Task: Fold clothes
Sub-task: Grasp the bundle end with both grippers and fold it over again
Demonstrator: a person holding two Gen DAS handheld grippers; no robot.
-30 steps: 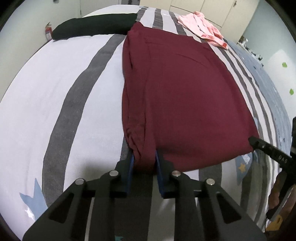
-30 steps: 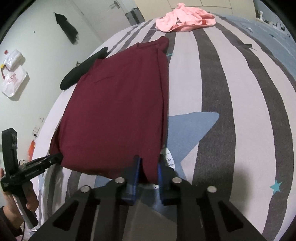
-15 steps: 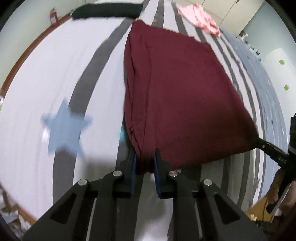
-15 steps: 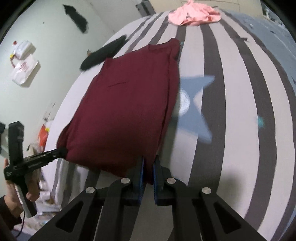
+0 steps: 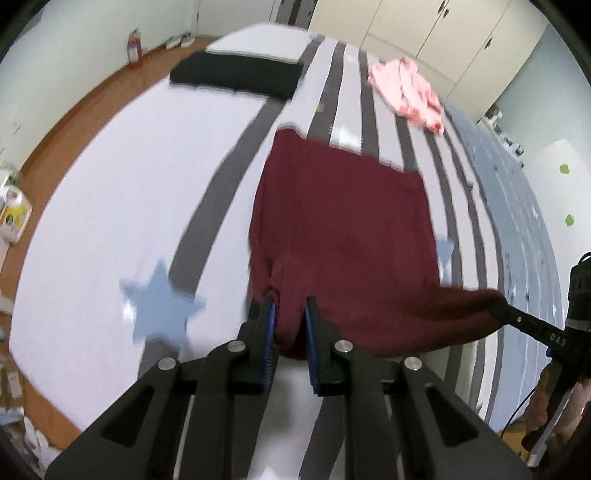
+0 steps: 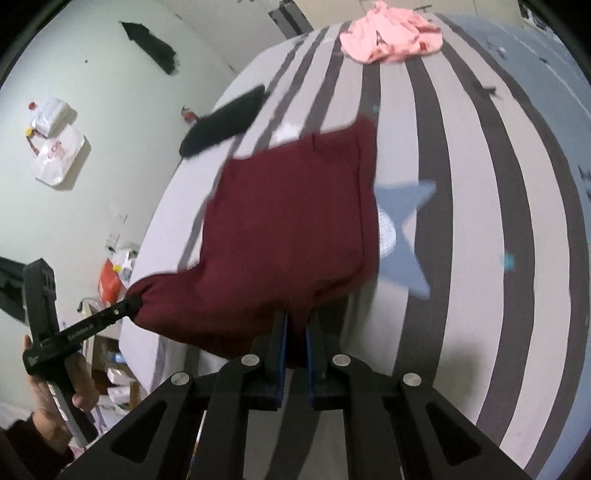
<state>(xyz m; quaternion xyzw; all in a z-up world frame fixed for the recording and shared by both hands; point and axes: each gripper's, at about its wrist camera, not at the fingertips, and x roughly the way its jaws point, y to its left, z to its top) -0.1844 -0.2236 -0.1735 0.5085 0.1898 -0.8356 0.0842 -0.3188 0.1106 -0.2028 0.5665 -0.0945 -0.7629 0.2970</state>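
We cannot see the maroon garment (image 5: 343, 229)'s pinched corners, hidden between the pads; the left gripper (image 5: 289, 317) and right gripper (image 6: 296, 332) each clamp one, lifting its near edge off the striped bed (image 5: 110, 184); only the right view shows the wall bag (image 6: 55, 155) left of the garment.

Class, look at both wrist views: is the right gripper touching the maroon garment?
Touching. In the right wrist view, the right gripper has maroon garment cloth pinched between its blue pads.

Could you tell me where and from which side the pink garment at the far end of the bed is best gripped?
Grip the pink garment at a raised fold on its near edge, coming from above on the near side: it lies crumpled, with no flat corner showing.
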